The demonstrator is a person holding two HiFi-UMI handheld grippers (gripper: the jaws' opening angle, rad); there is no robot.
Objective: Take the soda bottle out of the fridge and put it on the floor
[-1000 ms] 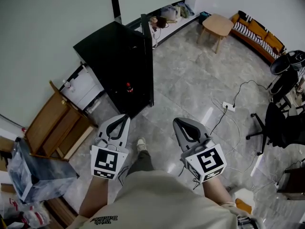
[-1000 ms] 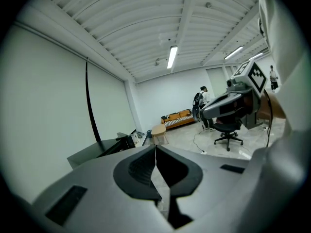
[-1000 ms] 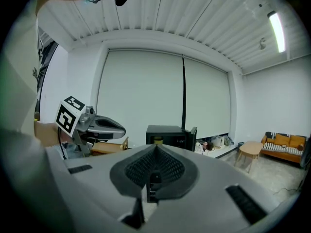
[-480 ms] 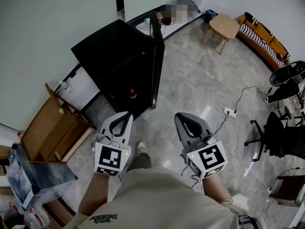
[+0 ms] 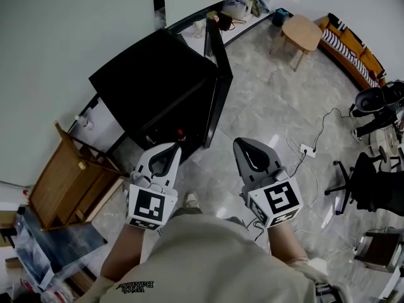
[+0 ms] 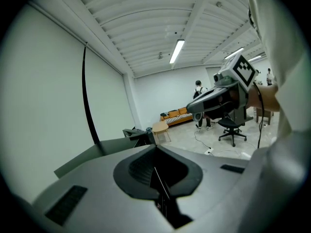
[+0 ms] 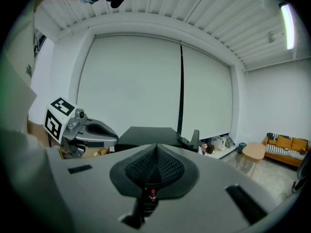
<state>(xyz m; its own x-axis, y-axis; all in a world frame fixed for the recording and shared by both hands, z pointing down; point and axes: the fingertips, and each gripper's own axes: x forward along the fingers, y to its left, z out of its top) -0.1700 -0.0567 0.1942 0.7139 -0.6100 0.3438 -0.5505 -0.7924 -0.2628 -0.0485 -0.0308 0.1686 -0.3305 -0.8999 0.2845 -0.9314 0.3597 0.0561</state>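
A black fridge (image 5: 154, 84) stands by the wall with its door (image 5: 218, 90) swung open. Inside, low down, a soda bottle (image 5: 180, 133) with a red cap stands upright. My left gripper (image 5: 174, 146) is shut and empty, its tip just short of the bottle in the head view. Beside it my right gripper (image 5: 242, 142) is shut too, holding nothing, over the floor in front of the door. In the right gripper view the bottle (image 7: 152, 194) shows small past the closed jaws, with the fridge (image 7: 146, 132) ahead and the left gripper (image 7: 108, 132) at the left.
A wooden cabinet (image 5: 69, 175) stands left of the fridge. A power strip with cable (image 5: 307, 149) lies on the grey tiled floor to the right. An office chair (image 5: 372, 182), a small round table (image 5: 303, 31) and a striped sofa (image 5: 353, 43) stand further off.
Both grippers have advanced toward the fridge with the person's step. The fridge and its open door now sit closer, and the bottle lies just beyond the left gripper's tip.
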